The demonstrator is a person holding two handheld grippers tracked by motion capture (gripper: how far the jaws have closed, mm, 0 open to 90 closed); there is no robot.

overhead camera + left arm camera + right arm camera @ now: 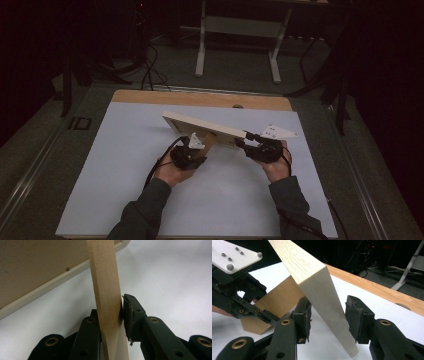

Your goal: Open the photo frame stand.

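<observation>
A pale wooden picture frame (200, 127) is held tilted above the white mat (125, 175). Its brown stand leg (105, 290) runs between the jaws of my left gripper (110, 315), which is shut on it from below the frame's back (32, 270). In the high view the left gripper (197, 145) sits under the frame's middle. My right gripper (328, 317) straddles the frame's end edge (324, 305); its pads stand off the wood with a gap on the right side. From above, the right gripper (245, 139) is at the frame's right end.
The white mat covers a wooden table whose bare edge (200, 98) shows at the back. A white table frame (240, 30) and cables stand on the dark floor beyond. The left gripper's plate (232, 257) and the brown stand leg (279, 300) appear in the right gripper view.
</observation>
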